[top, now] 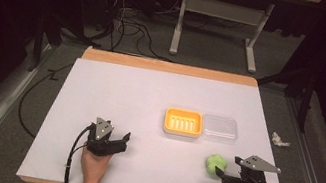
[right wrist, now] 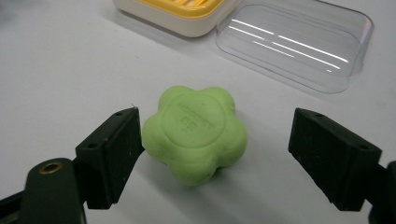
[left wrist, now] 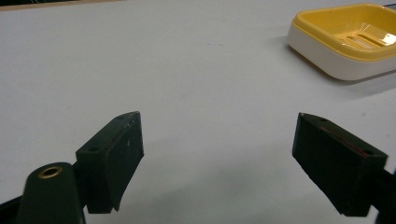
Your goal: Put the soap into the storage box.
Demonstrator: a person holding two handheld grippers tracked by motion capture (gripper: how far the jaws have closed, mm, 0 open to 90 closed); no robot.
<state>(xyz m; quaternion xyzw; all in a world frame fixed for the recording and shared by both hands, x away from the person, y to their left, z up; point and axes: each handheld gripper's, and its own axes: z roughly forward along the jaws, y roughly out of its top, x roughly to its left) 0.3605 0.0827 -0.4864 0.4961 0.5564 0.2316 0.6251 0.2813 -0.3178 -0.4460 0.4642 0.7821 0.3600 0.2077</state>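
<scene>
The green flower-shaped soap (right wrist: 195, 133) is bracketed by the right tool (right wrist: 215, 154), jaws wide; closing is judged next. The left tool (left wrist: 219, 158) is held wide, empty.

Dim room. Grey carpet floor (top: 208, 54); black cables (top: 131, 27) far left; white frame legs (top: 179, 23) far centre; white-topped bench (top: 115, 93) wood-edged.

Both hands rest low at the near edge: the left tool (top: 118, 140) at near left, the right tool (top: 224, 172) at near right, each with its 2 jaws spread wide.
</scene>
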